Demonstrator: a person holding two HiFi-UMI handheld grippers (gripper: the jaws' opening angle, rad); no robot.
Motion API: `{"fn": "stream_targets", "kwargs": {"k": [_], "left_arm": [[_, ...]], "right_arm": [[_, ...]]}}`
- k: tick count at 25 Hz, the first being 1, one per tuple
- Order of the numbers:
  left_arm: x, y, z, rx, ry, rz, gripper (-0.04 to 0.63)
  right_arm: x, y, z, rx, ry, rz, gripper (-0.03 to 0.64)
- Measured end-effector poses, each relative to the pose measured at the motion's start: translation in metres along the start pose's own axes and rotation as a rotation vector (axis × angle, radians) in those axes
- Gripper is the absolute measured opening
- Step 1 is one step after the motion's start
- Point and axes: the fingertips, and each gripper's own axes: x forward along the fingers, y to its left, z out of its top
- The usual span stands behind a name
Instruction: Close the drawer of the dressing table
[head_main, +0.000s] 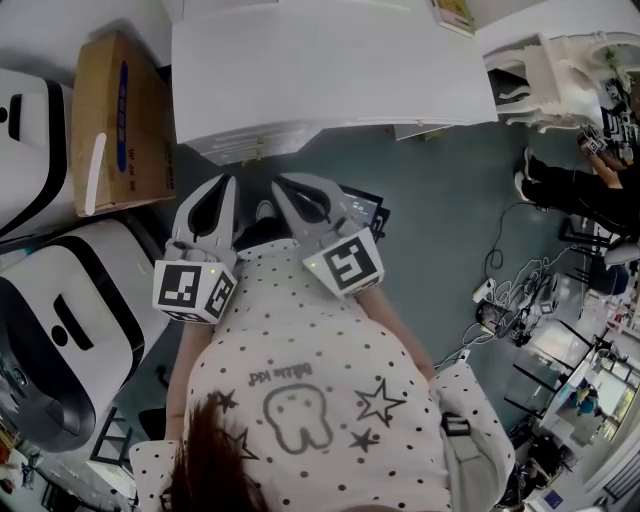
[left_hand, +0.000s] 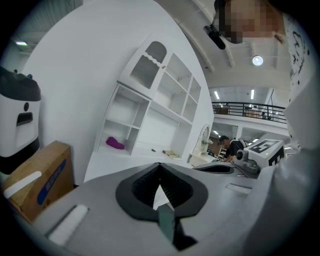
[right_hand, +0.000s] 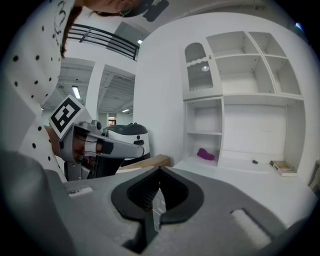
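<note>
**Two shut, empty hand-held grippers before one dressing table**

The left hand-held gripper (head_main: 224, 184) and the right hand-held gripper (head_main: 287, 186) are held just before the white dressing table (head_main: 320, 60), each with jaws pressed together on nothing. The drawer cannot be clearly made out. Blue print on the one cardboard box (head_main: 120, 120), left of the dressing table, cannot be read. One purple object (right_hand: 205, 154) is seen in a lower shelf compartment of the dressing table.
</note>
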Motion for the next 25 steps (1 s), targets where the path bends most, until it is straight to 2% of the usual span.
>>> {"fn": "stream_targets", "kwargs": {"k": [25], "left_arm": [[0.0041, 0.0044, -0.0003, -0.022, 0.002, -0.006, 0.001]], "right_arm": [[0.0051, -0.0018, -0.0008, 0.003, 0.004, -0.003, 0.001]]}}
